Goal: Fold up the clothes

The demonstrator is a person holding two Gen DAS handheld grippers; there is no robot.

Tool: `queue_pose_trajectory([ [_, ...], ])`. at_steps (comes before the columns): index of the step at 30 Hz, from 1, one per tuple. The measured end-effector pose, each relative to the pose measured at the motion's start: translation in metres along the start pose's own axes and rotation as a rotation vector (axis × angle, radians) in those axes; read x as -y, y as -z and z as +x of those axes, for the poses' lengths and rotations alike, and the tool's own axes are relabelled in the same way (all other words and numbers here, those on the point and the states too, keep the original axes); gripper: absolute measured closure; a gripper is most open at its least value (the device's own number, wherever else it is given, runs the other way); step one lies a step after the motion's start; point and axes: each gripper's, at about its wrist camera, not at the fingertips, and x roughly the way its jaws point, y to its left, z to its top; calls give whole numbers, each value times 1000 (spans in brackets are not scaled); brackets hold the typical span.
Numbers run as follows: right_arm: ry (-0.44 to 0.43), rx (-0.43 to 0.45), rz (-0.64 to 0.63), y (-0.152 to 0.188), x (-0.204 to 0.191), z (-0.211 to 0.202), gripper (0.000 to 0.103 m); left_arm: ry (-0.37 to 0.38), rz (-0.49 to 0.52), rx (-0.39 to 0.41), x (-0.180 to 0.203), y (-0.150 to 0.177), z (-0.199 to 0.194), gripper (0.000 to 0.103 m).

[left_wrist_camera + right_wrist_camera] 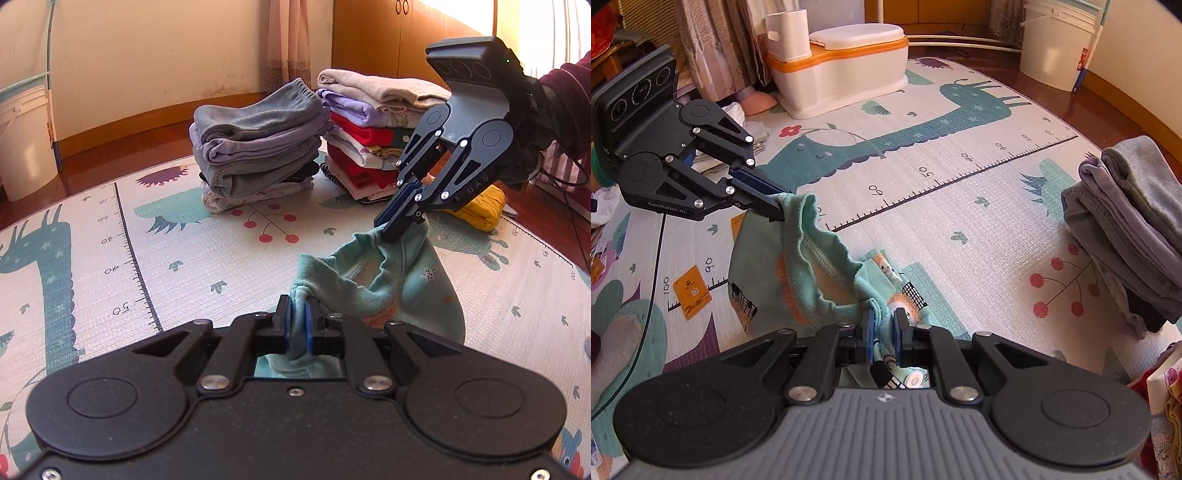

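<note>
Jaws of both the left gripper (297, 317) and right gripper (884, 325) are clenched on one mint-green garment (413, 280), stretched between them at lower centre.

A printed play mat (221, 258) covers the wooden floor (122, 147), giraffe and ruler marks across it. On the mat sit two stacks of folded clothes: a grey stack (258, 147) and, just beside it, a mixed stack (369, 140). A yellow garment (484, 210) lies near them. A white potty (842, 70) stands on the mat's far edge, a white bucket (1056, 44) on the floor.
</note>
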Motion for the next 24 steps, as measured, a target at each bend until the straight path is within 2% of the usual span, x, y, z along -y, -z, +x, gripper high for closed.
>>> queue_pose_trajectory([
  [10, -68, -19, 283, 21, 70, 51, 90, 23, 6, -102, -25, -4, 59, 97],
  [16, -46, 66, 475, 35, 97, 66, 88, 3, -94, -126, -38, 11, 79, 97],
  [18, -35, 88, 509, 40, 103, 63, 85, -22, -145, -118, -42, 18, 76, 91],
  [19, -36, 94, 516, 44, 104, 60, 81, -38, -183, -96, -44, 21, 68, 90],
  [20, -36, 100, 523, 47, 106, 56, 68, -45, -243, -68, -48, 24, 58, 90],
  [21, -36, 106, 530, 51, 107, 53, 59, -50, -307, -39, -52, 28, 47, 84],
  [22, -36, 111, 537, 54, 108, 50, 56, -54, -363, -15, -54, 32, 37, 79],
  [24, -27, 88, 567, 67, 105, 47, 53, -49, -457, 18, -56, 40, 22, 76],
])
